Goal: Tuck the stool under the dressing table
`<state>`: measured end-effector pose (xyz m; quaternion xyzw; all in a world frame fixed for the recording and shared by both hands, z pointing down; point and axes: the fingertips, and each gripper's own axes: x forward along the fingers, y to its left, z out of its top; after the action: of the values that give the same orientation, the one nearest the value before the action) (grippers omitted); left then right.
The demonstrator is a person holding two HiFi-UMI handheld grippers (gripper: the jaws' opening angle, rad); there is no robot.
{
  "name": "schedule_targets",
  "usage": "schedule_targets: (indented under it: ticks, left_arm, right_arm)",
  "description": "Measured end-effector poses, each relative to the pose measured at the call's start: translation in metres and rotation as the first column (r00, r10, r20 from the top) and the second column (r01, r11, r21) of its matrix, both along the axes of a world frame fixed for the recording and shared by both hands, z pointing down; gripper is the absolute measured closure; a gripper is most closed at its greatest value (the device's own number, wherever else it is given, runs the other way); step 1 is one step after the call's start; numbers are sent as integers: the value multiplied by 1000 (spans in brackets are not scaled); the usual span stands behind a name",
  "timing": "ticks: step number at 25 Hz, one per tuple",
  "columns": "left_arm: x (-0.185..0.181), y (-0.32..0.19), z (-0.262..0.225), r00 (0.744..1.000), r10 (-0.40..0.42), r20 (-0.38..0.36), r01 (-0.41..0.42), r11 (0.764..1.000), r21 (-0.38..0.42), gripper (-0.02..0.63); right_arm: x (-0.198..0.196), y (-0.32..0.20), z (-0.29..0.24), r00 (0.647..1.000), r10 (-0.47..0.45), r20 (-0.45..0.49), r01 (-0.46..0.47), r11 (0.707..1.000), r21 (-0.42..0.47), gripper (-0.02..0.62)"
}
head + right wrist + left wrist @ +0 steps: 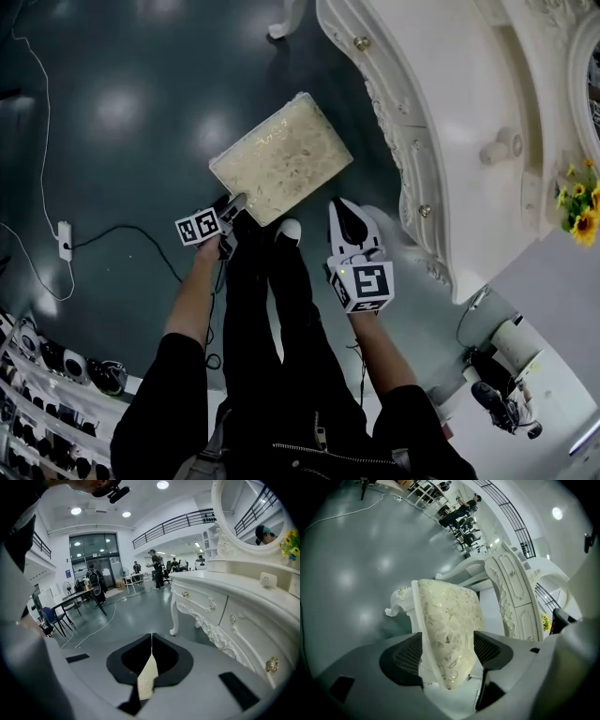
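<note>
While the stool (281, 157) remains outside the dressing table (441, 131), the head view shows its cream brocade seat at frame centre on the dark floor (112, 112). The seat is skewed to the table's carved front and lies just left of it. The left tongs (234, 204) are at the seat's lower corner. The right tongs (349, 225) hang just right of the seat, apart from it.

In the left gripper view, the left tongs (447, 651) are spread wide. The near edge of the stool (447, 616) lies between the pads, but neither pad visibly presses on it, so nothing is gripped. The dressing table (513, 597) appears beyond, at right of frame.

In the right gripper view, the right tongs (151, 641) are closed tip to tip and empty. The dressing table (234, 611) fills the right of frame.

Recommended practice:
- Clamp the left tongs on the firm seat rim, not on the cushion alone.
- Square the seat to the table opening.
- Push low and level so the legs slide rather than tip.
- Steady the opposite corner with the closed right tongs.
</note>
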<state>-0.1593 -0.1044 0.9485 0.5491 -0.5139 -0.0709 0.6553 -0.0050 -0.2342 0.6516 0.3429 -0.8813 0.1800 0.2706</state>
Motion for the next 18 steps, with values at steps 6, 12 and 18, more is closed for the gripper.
schedule_targets:
  ticks: [6,12,18]
  left_arm:
    - [-6,-19,24,996,-84,-30,85,996,35,276]
    - [-10,-28,34,997,-73,-14,74,997,28,276]
    - [-23,-50,33,996,-83,12,82,994,66,279]
  right_arm:
    - [7,1,23,1000,-3,-26,2,1000,-27,586]
    - [23,3,36,999,37,-19,-38,998,-55,586]
    - [30,8,50,998,26,-54,-29,998,-58,587]
